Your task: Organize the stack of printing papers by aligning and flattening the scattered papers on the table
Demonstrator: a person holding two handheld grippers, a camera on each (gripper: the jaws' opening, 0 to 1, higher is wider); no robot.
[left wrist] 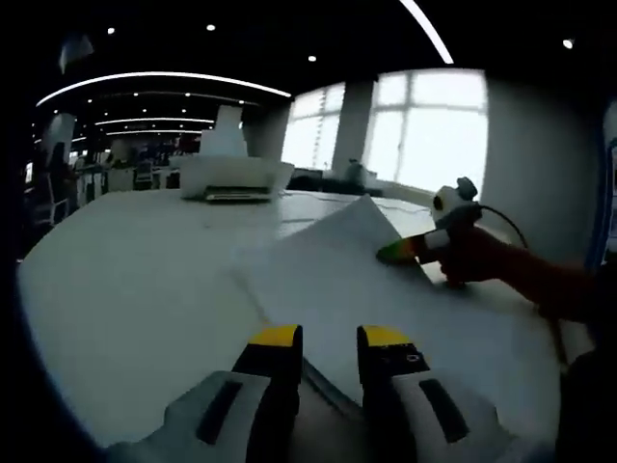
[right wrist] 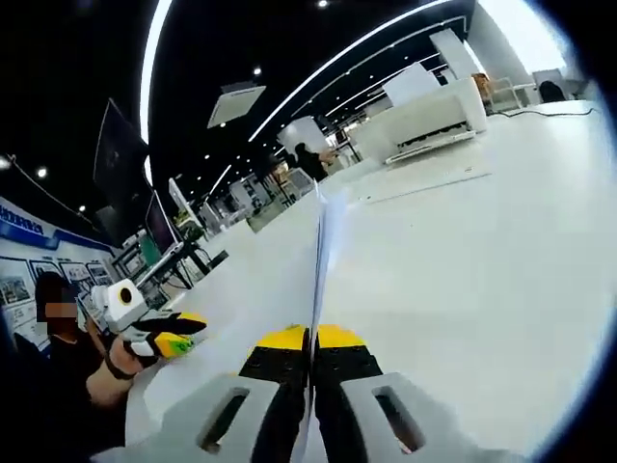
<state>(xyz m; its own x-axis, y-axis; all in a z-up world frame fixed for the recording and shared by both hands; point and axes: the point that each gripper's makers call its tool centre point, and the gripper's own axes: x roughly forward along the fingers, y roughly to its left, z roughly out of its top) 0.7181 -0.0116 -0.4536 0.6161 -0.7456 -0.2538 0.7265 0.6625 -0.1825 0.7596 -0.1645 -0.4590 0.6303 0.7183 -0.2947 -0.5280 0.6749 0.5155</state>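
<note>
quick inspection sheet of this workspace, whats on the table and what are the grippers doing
surface: white table, mostly bare
job's things: paper sheets lifted at one edge
clutter: white printer at far end, loose sheet before it
grippers: right gripper shut on the paper's edge; left gripper open over the near corner
cables: one from the right gripper
surroundings: office, bright windows, ceiling light strips
</note>
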